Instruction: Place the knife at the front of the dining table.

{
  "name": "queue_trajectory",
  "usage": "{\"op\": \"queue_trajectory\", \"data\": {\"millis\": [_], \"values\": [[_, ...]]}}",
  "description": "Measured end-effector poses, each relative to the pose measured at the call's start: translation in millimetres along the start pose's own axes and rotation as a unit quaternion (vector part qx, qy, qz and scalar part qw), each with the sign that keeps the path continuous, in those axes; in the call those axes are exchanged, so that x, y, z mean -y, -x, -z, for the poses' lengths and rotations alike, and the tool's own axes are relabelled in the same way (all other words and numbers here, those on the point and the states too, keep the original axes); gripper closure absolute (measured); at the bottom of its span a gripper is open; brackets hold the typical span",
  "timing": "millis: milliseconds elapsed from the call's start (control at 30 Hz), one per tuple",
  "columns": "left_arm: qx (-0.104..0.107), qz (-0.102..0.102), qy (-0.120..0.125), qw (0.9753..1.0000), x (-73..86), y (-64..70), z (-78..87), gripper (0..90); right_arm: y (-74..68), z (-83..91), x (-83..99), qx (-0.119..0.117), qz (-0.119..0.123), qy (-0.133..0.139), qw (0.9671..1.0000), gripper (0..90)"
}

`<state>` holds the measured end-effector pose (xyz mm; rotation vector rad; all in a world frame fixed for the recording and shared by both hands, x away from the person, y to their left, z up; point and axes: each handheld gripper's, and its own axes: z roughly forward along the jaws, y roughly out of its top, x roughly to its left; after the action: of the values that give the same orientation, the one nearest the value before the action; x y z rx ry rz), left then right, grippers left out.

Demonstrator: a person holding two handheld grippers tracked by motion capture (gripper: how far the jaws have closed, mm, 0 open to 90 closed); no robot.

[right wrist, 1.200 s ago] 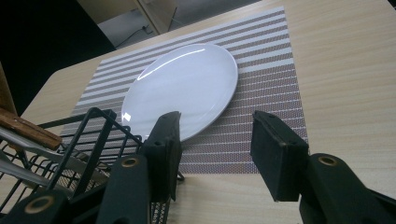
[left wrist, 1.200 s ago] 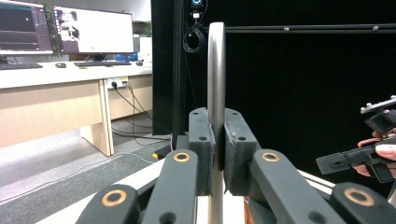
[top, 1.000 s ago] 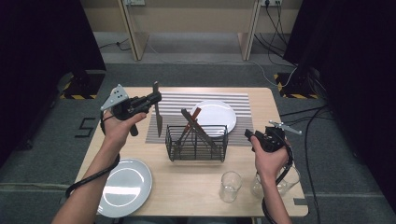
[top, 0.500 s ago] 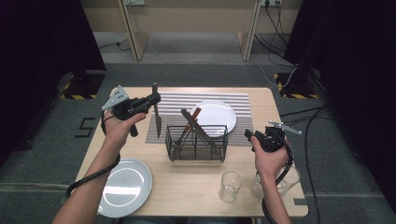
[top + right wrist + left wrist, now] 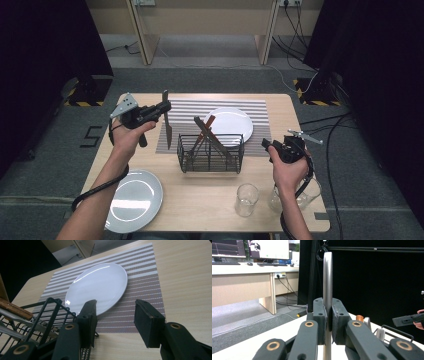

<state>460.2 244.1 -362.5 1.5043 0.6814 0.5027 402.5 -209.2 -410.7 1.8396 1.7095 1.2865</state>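
High view: the left gripper (image 5: 162, 108) is held above the left end of the striped placemat (image 5: 260, 107), its jaws closed tight on a table knife (image 5: 167, 121) that hangs upright, blade pointing down toward the mat and clear of the table (image 5: 210, 200). The left gripper view shows the same grip, the knife (image 5: 327, 285) standing straight up between the two pressed pads. The right gripper (image 5: 267, 146) is held just right of the wire basket (image 5: 210, 152), which sits in the middle of the table with several utensils leaning inside it. In the right gripper view its jaws stand wide apart with nothing between them, facing the white plate (image 5: 98, 286) on the placemat (image 5: 147, 280). A second plate (image 5: 134, 199) lies at the near left corner, and a drinking glass (image 5: 246, 199) stands near the front edge.
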Motion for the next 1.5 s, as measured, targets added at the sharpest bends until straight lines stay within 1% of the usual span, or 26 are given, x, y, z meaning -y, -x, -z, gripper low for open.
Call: {"op": "queue_trajectory", "data": {"millis": [700, 900, 1500], "values": [[-0.007, 0.012, -0.011, 0.9998, 8.9, -7.4, -4.1, 83.3, 0.0, -0.1, 0.0, 0.001, 0.0, 0.001, 1.0, 52.6], [-0.01, 0.016, -0.018, 0.9997, 12.3, -11.3, -6.1, 83.3, -0.1, -0.1, 0.1, 0.0, 0.0, 0.001, 1.0, 52.6], [-0.017, 0.033, -0.03, 0.9988, 23.4, -20.5, -10.6, 83.3, 0.0, -0.3, 0.3, 0.0, 0.001, 0.001, 1.0, 52.5]]}}
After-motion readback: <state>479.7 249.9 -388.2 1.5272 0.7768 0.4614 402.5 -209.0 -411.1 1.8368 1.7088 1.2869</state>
